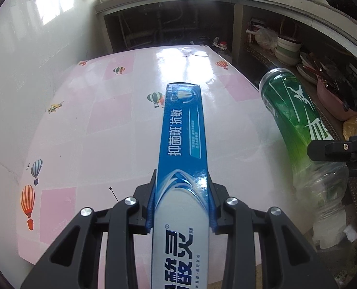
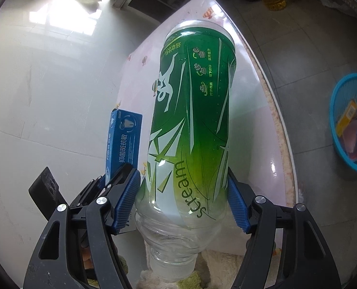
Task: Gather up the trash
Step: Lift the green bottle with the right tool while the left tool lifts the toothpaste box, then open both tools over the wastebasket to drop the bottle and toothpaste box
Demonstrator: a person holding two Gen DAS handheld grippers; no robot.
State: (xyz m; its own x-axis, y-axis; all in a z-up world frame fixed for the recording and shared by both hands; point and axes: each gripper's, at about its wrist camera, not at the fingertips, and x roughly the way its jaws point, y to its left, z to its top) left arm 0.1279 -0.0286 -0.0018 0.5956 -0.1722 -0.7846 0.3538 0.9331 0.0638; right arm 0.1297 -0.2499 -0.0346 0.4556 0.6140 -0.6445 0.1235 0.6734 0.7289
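My left gripper (image 1: 181, 201) is shut on a long blue and white toothpaste box (image 1: 183, 130), which sticks out forward above the table (image 1: 101, 125). My right gripper (image 2: 182, 198) is shut on an empty clear bottle with a green label (image 2: 192, 120), its cap end toward the camera and its base pointing away. The same bottle (image 1: 296, 125) shows at the right of the left wrist view, and the toothpaste box (image 2: 124, 139) shows left of the bottle in the right wrist view. Both things hang clear of the tabletop.
The table (image 2: 257, 110) has a pink and white checked cover with balloon prints and a rounded edge. A blue basket (image 2: 351, 125) holding wrappers stands on the grey tiled floor at the right. Shelves with bowls (image 1: 286, 48) lie beyond the table. A white wall (image 1: 34, 48) is at the left.
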